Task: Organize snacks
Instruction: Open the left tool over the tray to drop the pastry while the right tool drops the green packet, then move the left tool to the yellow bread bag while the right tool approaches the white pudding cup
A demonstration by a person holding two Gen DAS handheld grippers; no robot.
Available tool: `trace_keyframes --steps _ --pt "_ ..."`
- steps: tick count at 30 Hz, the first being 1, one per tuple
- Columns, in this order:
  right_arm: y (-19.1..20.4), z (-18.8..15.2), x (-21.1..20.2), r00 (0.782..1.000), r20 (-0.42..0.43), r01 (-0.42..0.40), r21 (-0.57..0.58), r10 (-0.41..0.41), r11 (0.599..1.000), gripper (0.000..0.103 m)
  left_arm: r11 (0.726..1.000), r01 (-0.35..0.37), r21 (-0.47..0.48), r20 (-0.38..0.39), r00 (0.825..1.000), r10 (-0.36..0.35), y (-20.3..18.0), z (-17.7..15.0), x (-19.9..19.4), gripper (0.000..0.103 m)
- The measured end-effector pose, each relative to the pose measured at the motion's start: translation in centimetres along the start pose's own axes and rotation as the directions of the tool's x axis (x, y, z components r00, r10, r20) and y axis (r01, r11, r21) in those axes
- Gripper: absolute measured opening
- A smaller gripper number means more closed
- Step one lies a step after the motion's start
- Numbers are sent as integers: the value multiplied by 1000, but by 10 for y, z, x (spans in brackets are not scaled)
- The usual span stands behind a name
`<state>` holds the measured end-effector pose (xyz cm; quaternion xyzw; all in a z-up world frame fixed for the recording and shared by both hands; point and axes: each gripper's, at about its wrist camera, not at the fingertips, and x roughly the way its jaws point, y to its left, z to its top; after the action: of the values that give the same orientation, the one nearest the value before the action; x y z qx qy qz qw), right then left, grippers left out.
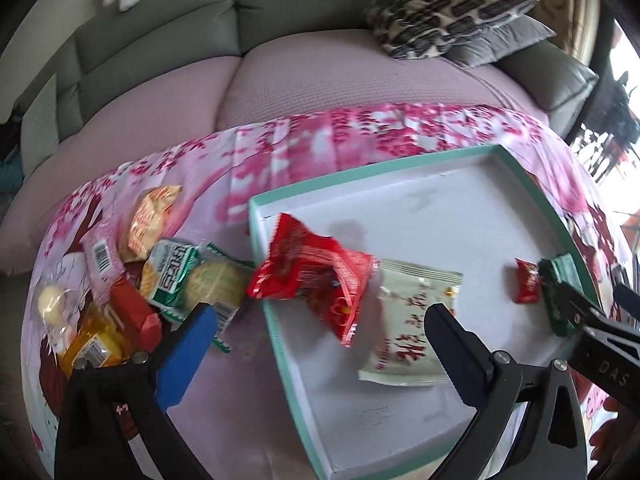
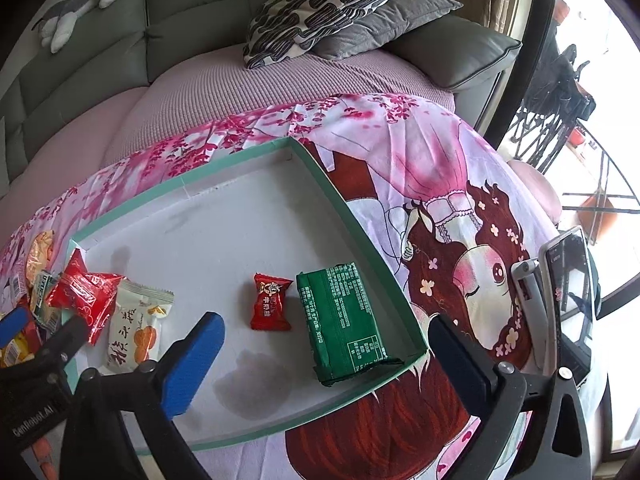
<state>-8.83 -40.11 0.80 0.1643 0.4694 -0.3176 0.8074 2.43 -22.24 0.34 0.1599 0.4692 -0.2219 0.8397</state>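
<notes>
While both grippers hang with jaws released and hold nothing, the sorting looks to be in the middle. Inside the teal tray (image 2: 362, 240) four snacks already lie: a large red packet (image 1: 316, 272) across its left rim, a white packet (image 1: 412, 320) just beside it, a small red candy (image 2: 272, 296) and a green packet (image 2: 344, 324) near its right wall. Left of the tray a pile of snacks (image 1: 132, 276) waits. I judge the left gripper (image 1: 320, 340) must go to this pile next, while the right gripper (image 2: 324, 350) hovers over the tray's near part
</notes>
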Motion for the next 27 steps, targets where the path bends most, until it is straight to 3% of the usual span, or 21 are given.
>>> trace_keyframes --steps 12,22,27 --pt "1 0 2 1000 -7 6 -3 -6 1000 103 1000 -14 -17 -16 1000 14 8 -1 2 103" --pt "11 5 -14 998 55 -21 9 21 1000 103 999 -26 -18 -22 999 26 28 -5 -8 103" --pt "40 5 -23 994 93 -61 -44 65 997 103 990 -130 -60 -23 991 128 70 -12 -16 103"
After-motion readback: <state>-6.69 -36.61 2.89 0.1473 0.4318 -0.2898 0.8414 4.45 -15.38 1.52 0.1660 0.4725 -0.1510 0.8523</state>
